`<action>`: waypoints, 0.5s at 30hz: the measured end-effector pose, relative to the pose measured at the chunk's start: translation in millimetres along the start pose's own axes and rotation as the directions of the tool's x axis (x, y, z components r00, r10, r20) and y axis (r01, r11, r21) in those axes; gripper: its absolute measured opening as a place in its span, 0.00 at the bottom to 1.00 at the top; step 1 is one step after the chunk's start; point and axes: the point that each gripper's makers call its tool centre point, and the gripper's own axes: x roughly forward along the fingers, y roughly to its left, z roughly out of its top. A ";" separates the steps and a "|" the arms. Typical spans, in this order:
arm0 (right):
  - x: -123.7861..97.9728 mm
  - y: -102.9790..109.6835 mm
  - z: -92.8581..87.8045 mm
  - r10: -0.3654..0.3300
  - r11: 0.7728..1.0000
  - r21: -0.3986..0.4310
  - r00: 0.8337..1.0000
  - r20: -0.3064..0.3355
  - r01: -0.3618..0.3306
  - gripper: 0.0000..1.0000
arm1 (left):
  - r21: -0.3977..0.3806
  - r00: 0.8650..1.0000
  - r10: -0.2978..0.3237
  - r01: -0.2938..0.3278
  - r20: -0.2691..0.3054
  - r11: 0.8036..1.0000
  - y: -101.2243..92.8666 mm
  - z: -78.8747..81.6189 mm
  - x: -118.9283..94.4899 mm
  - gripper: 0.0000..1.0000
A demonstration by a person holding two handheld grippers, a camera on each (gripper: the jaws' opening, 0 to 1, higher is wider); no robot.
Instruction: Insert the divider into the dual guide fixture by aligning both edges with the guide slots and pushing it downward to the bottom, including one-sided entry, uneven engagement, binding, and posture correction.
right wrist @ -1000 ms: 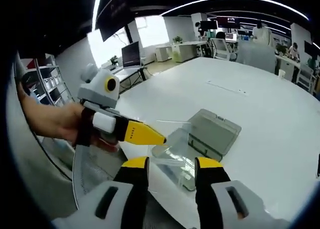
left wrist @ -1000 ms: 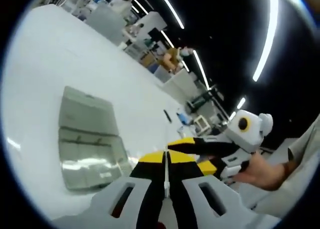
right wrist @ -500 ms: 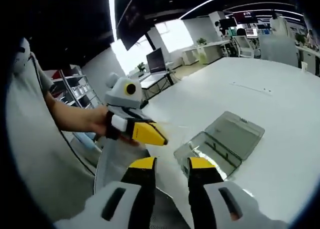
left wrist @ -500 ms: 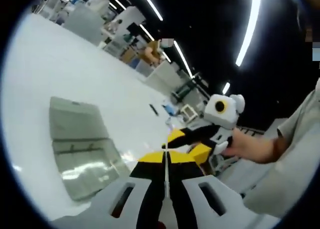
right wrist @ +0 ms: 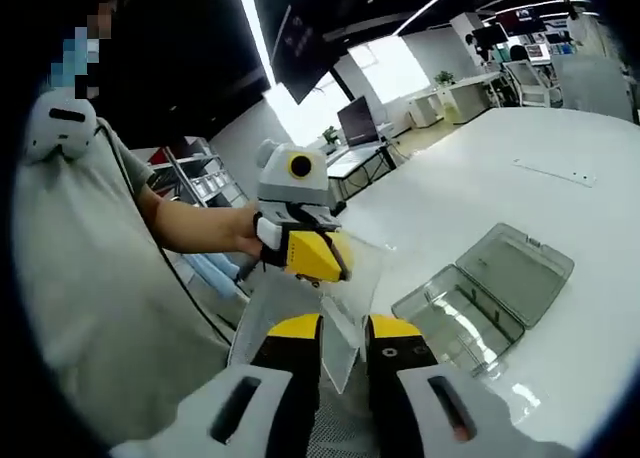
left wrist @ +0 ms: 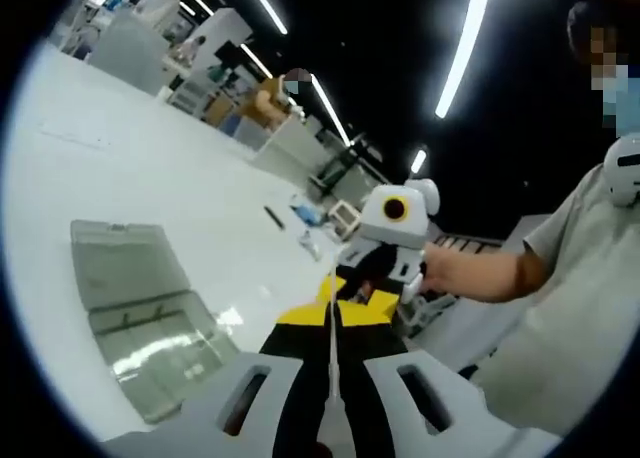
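Divider aloft, well clear of the fixture.

Pinched edge-on by the left gripper (left wrist: 331,323); clear divider (right wrist: 338,323) also clamped between the right gripper (right wrist: 343,330) jaws, with the open-lidded fixture (right wrist: 462,315) down-right ahead on the table (right wrist: 590,228).

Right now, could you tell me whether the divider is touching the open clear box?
Apart: in the right gripper view the divider is held off the table, gap before the box.

The clear box (right wrist: 485,298) lies open on the white table (right wrist: 560,208), its lid flat behind it. Nothing hangs over the box, so tongs can come straight down into it. The table all around the box is bare. Both tongs and the clear sheet (right wrist: 345,308) are off to the side of the box, near the person (right wrist: 100,308).
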 end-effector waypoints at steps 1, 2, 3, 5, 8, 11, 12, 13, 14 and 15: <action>0.1 1.1 1.3 0.016 1.000 0.001 1.000 0.009 -0.016 0.12 | 0.005 1.000 -0.012 0.012 -0.001 1.000 -2.7 0.6 0.5 0.00; 0.1 1.6 1.9 0.026 1.000 0.011 1.000 0.015 -0.026 0.12 | 0.007 1.000 -0.015 0.015 -0.002 1.000 -3.7 0.9 1.0 0.00; -0.1 1.2 2.5 0.033 0.999 0.015 0.999 0.023 -0.033 0.12 | 0.009 1.000 -0.019 0.019 -0.003 1.000 -4.5 1.2 1.4 0.00; -0.3 1.6 4.7 0.044 0.999 0.029 0.998 0.040 -0.045 0.12 | 0.013 1.000 -0.028 0.028 -0.002 1.000 -5.2 1.8 2.3 0.00; -1.4 5.7 9.9 0.085 0.994 0.067 0.992 0.089 -0.092 0.12 | 0.014 0.999 -0.036 0.036 0.008 0.999 -7.6 4.5 3.3 0.00; -2.0 7.4 11.8 0.109 0.987 0.107 0.987 0.122 -0.122 0.11 | 0.017 0.999 -0.050 0.050 0.018 0.999 -9.2 6.9 3.6 0.00; -2.3 7.2 11.8 0.112 0.986 0.111 0.986 0.125 -0.127 0.12 | 0.017 0.998 -0.054 0.054 0.021 0.998 -9.9 7.3 3.6 0.00; -2.9 8.2 12.7 0.121 0.985 0.107 0.983 0.135 -0.136 0.11 | 0.017 0.998 -0.057 0.057 0.023 0.998 -10.3 7.5 3.4 0.00; -3.2 8.9 13.1 0.126 0.983 0.113 0.982 0.143 -0.143 0.12 | 0.016 0.998 -0.060 0.059 0.026 0.998 -10.7 7.7 3.2 0.00; -3.4 8.8 13.2 0.127 0.982 0.122 0.980 0.150 -0.146 0.11 | 0.015 0.998 -0.062 0.062 0.029 0.998 -10.9 8.0 3.1 0.00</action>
